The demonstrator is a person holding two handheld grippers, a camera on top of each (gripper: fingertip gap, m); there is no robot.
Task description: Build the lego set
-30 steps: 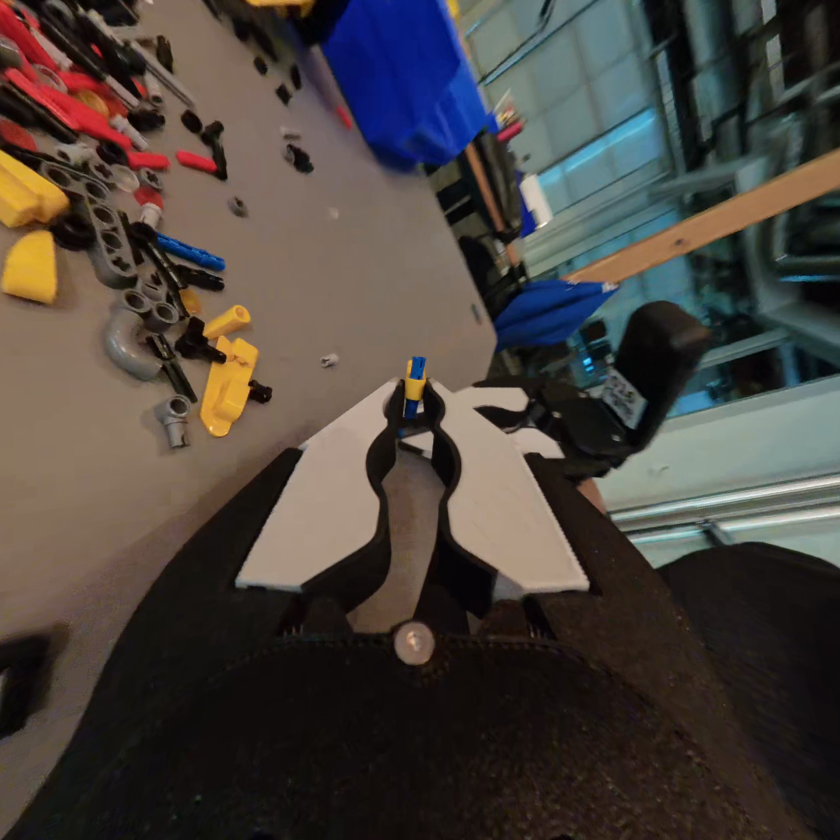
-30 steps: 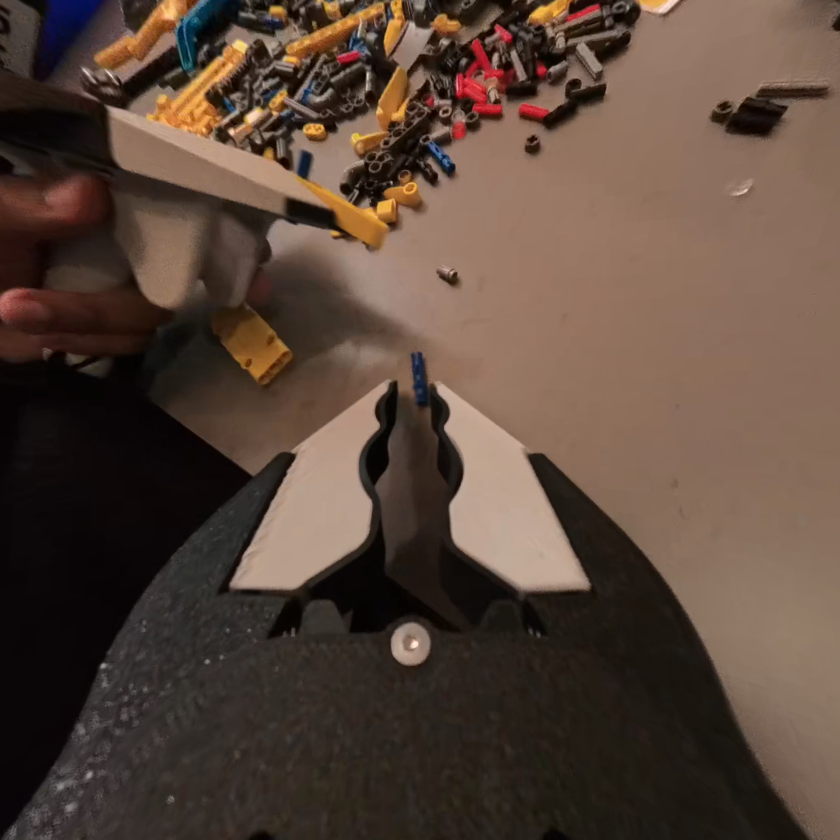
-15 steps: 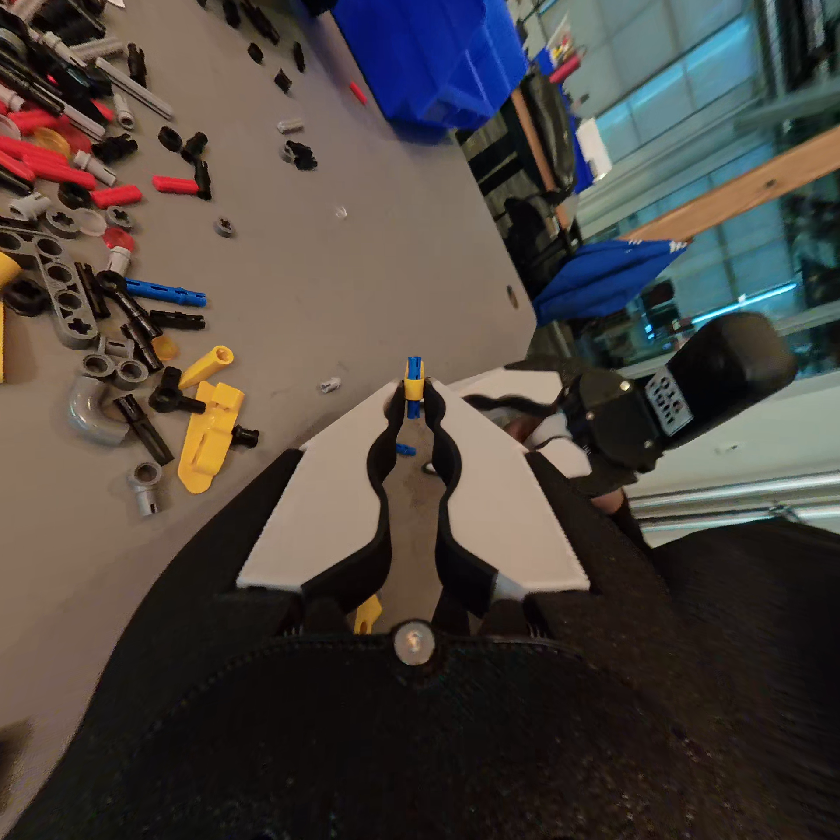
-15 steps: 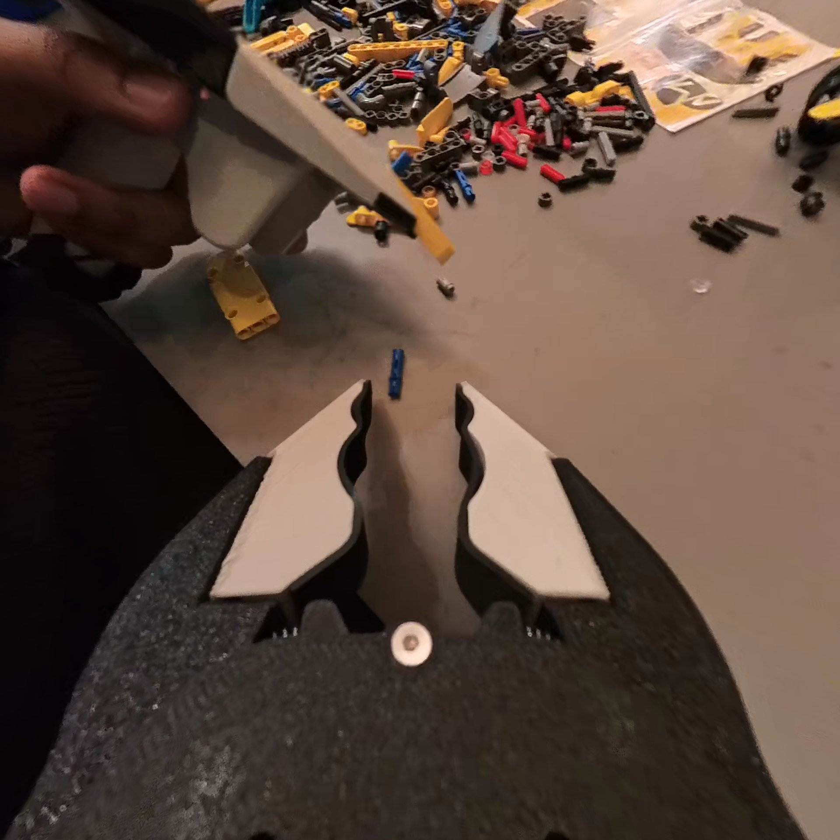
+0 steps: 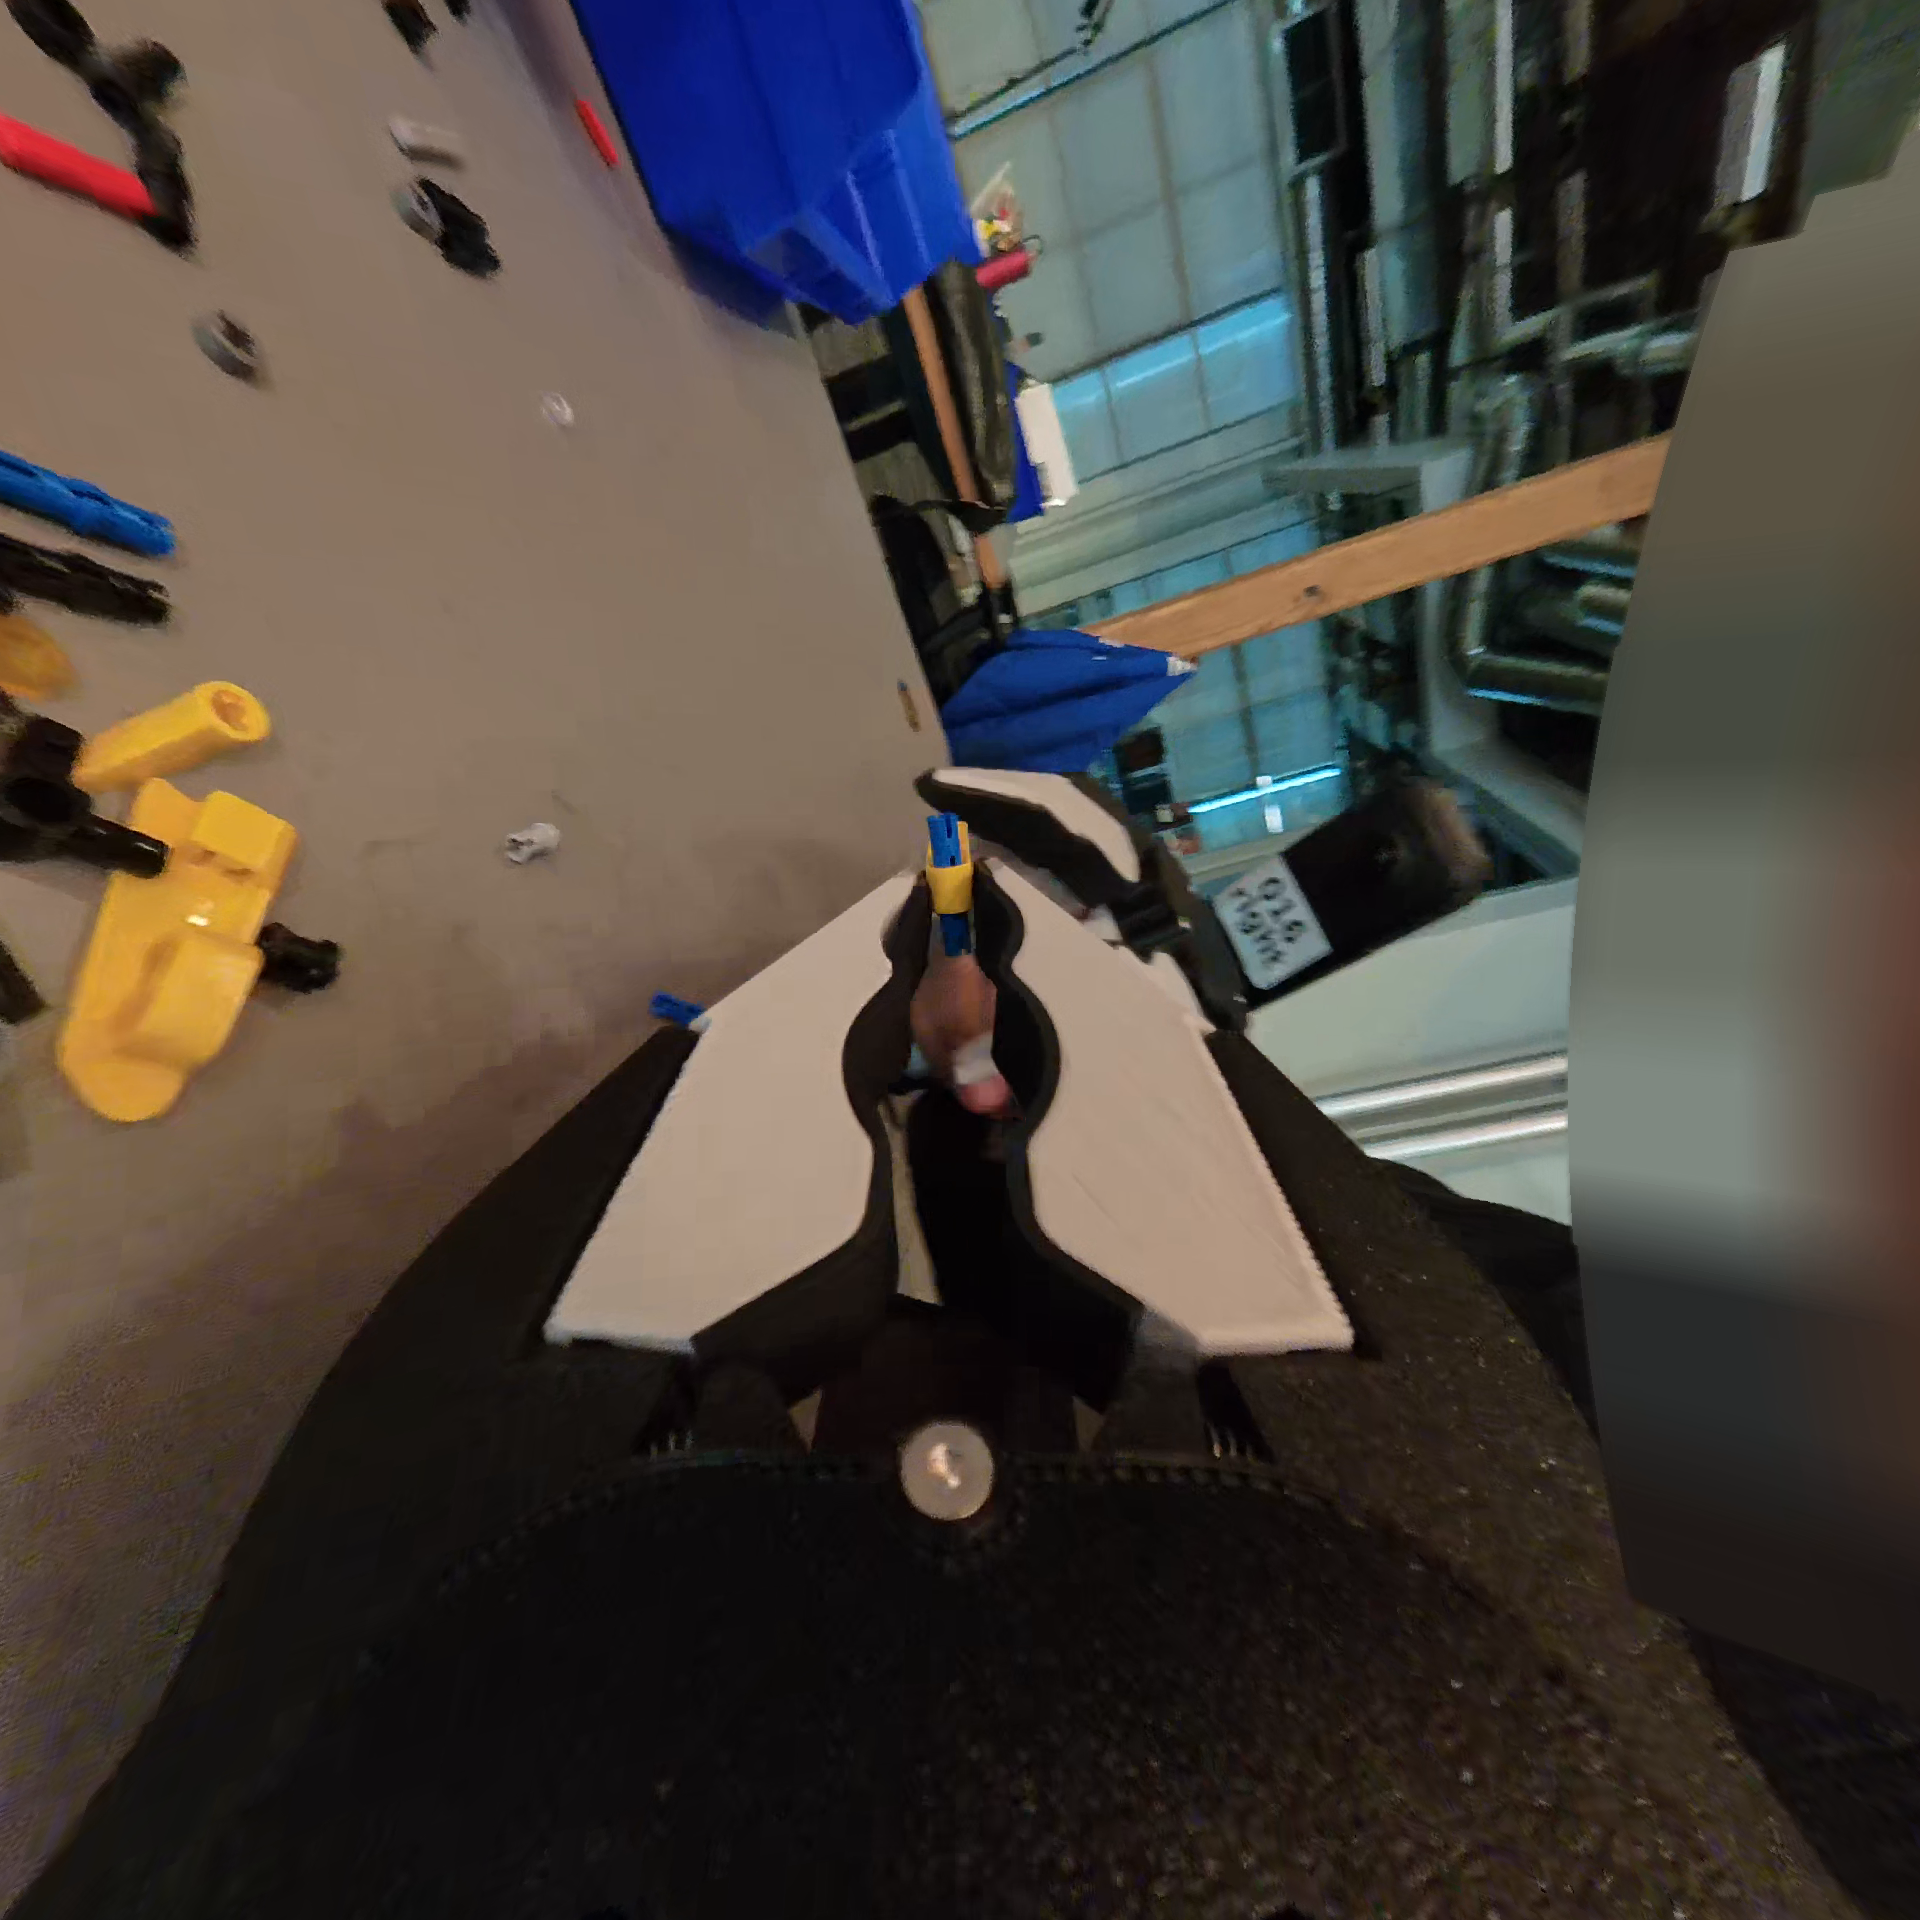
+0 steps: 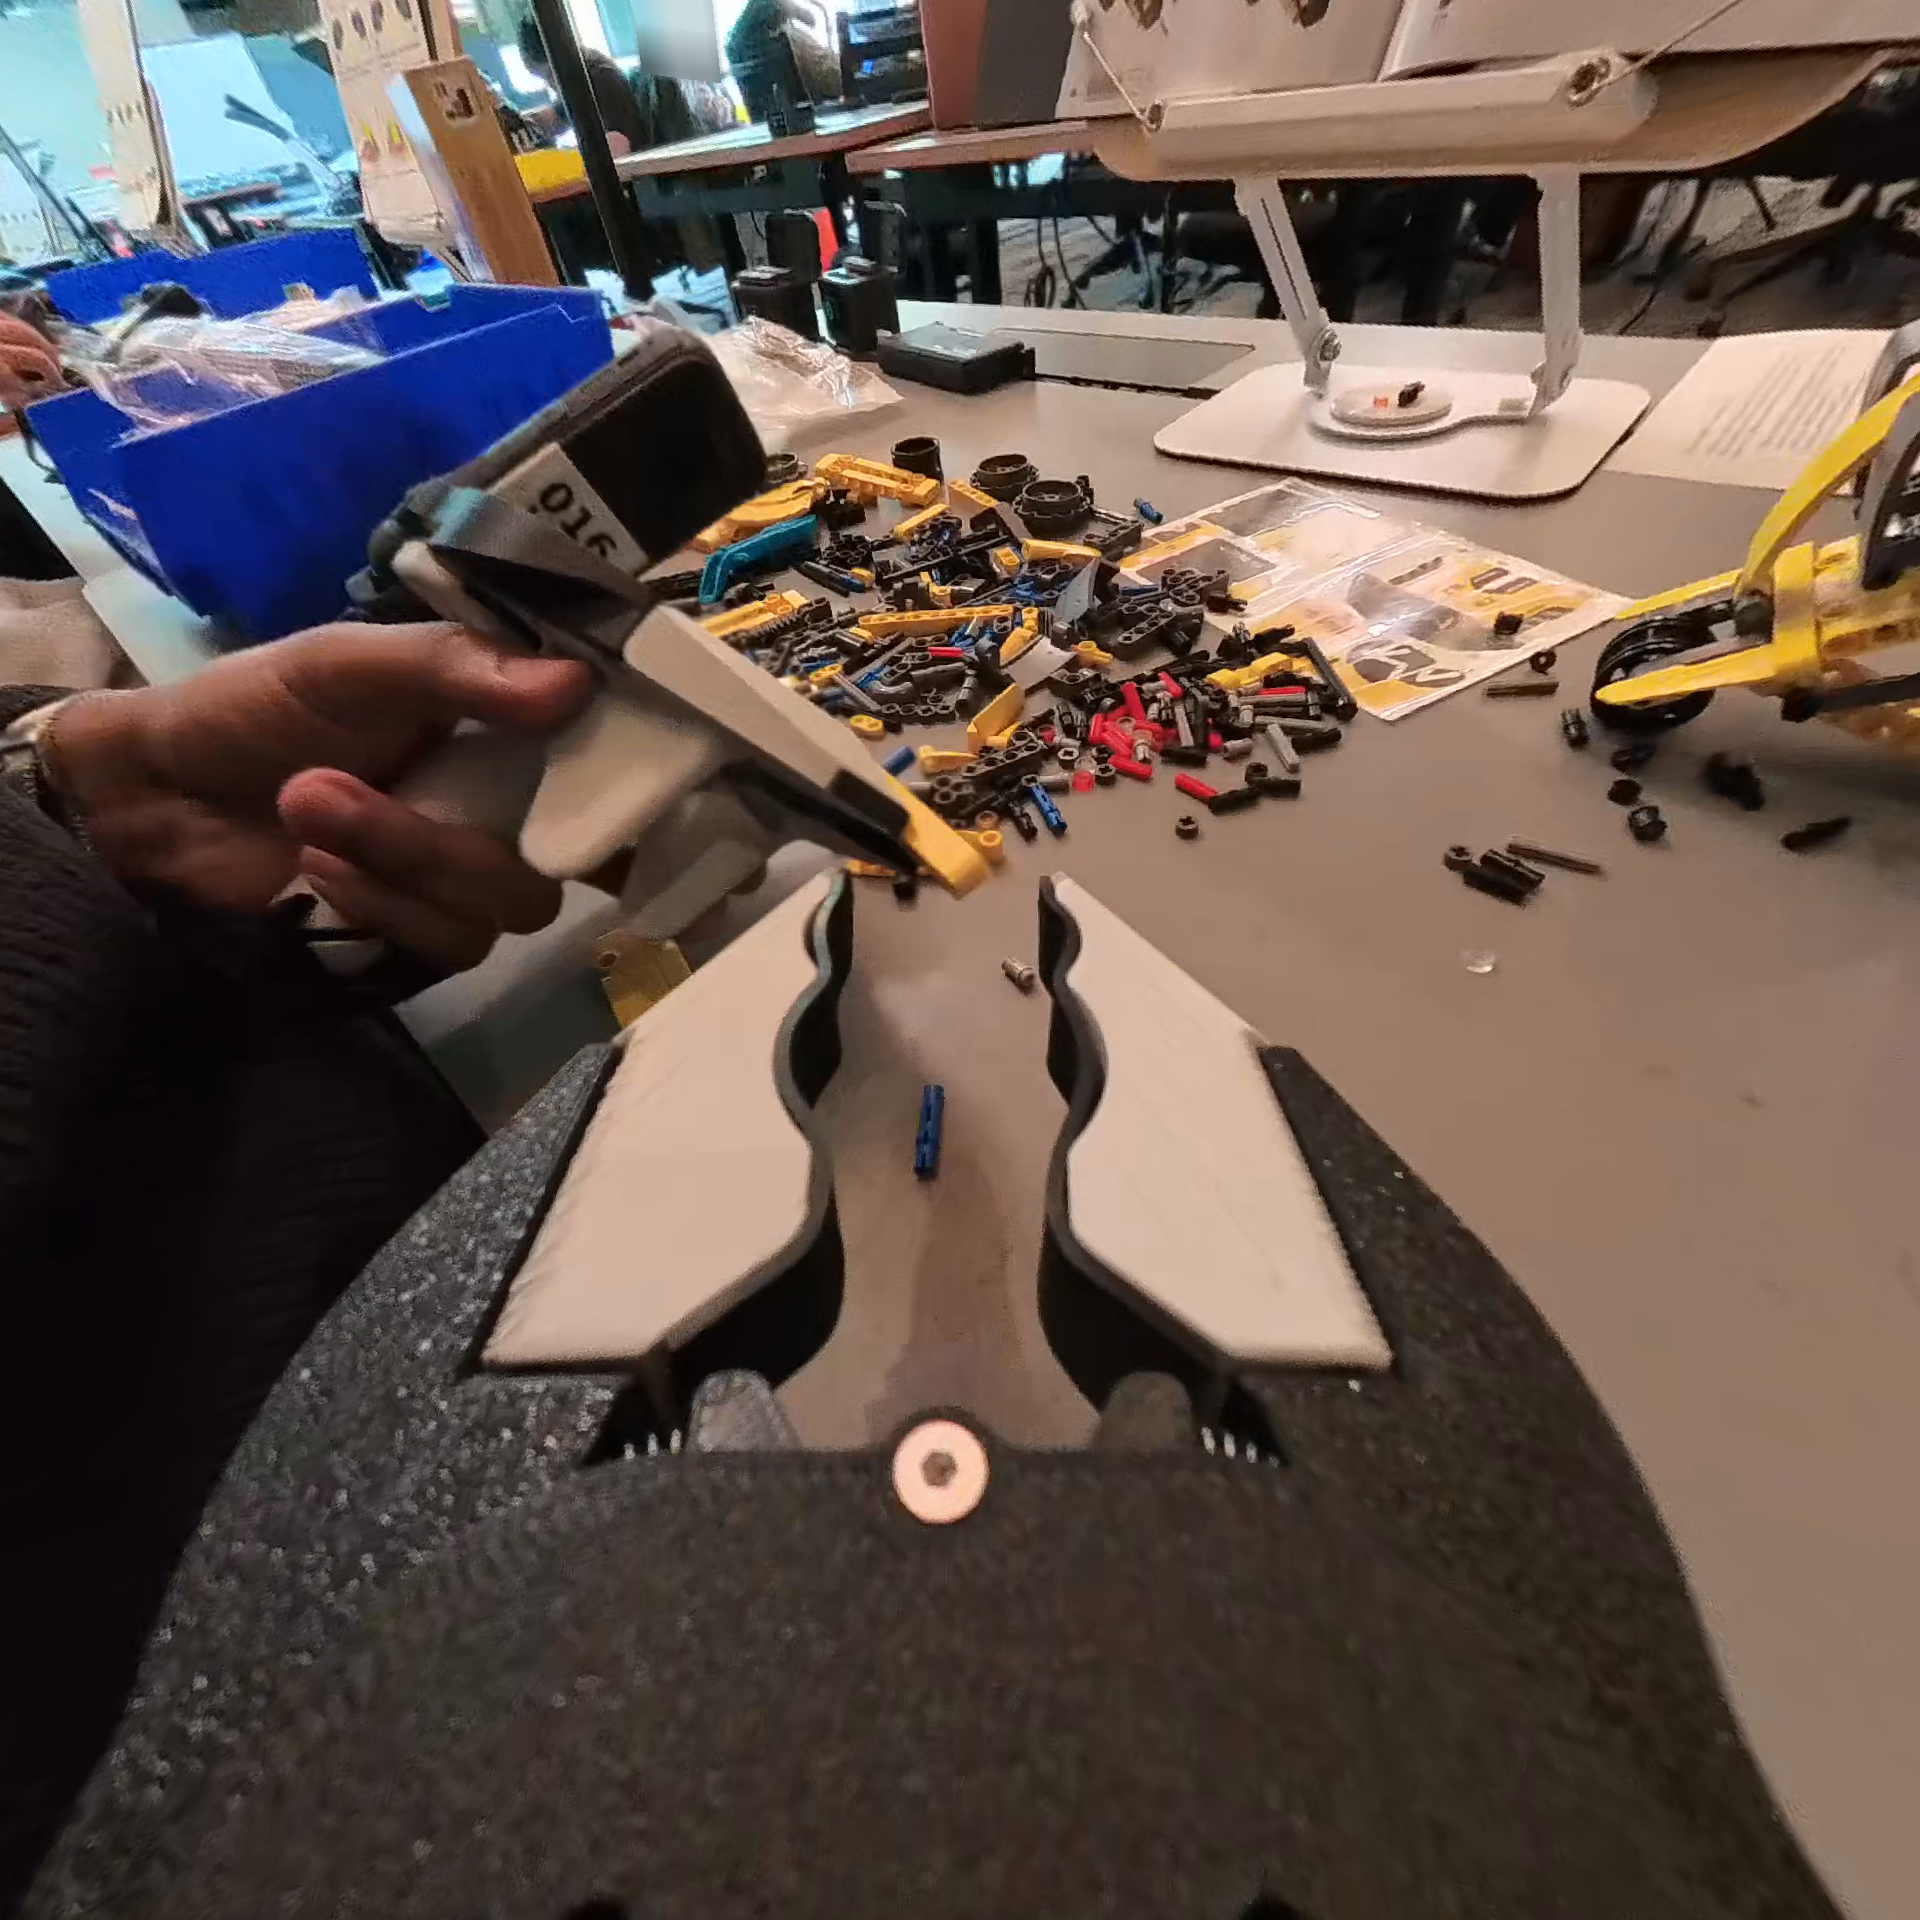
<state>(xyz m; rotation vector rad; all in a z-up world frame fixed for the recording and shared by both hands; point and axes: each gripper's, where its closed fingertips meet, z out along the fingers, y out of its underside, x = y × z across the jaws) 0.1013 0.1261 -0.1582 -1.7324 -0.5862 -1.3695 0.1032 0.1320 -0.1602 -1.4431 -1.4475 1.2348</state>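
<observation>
My left gripper [image 5: 948, 904] is shut on a small yellow connector [image 5: 948, 883] with a blue pin through it, held above the grey table. In the right wrist view the left gripper [image 6: 888, 842] comes in from the left in a person's hand [image 6: 312, 769]. My right gripper [image 6: 945, 899] is open and empty. A loose blue pin [image 6: 928, 1129] lies on the table [image 6: 1455, 1091] between its fingers; it also shows in the left wrist view [image 5: 675, 1006]. The right gripper's tips [image 5: 1029, 821] sit just beyond my left fingertips.
A pile of loose pieces [image 6: 1039, 665] lies mid-table beside an instruction sheet [image 6: 1351, 603]. A part-built yellow model [image 6: 1766, 634] stands at right. Blue bins [image 6: 291, 468] are at left, a white stand [image 6: 1403, 426] behind. A yellow panel [image 5: 166, 966] and a grey connector [image 6: 1020, 974] lie near. My left and right fingertips are right by each other.
My right gripper opened and let go of the blue pin, which now lies on the table, then lifted back. My left gripper stayed shut on the yellow connector and tilted up.
</observation>
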